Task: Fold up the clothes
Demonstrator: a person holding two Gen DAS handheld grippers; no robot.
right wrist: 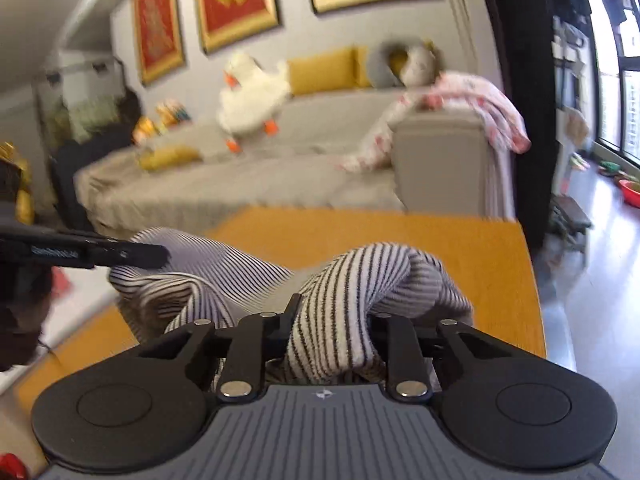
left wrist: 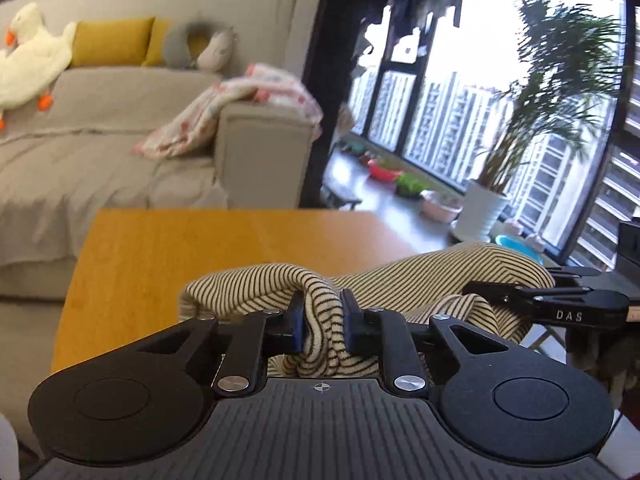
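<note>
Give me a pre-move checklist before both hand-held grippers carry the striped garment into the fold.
1. Left hand-held gripper clamped on the striped garment: ok, a bunch of cloth is pinched between the pads.
2. Right hand-held gripper clamped on the garment: ok, cloth fills the jaws.
3. Cloth spread flat between the two grips: not ok, it is bunched and twisted.
4. Bare wooden table ahead for laying down: ok.
5. Which parts of the garment are gripped (hem, shoulders): cannot tell.
6. Cloth hanging below the grips clear of the table: cannot tell.
</note>
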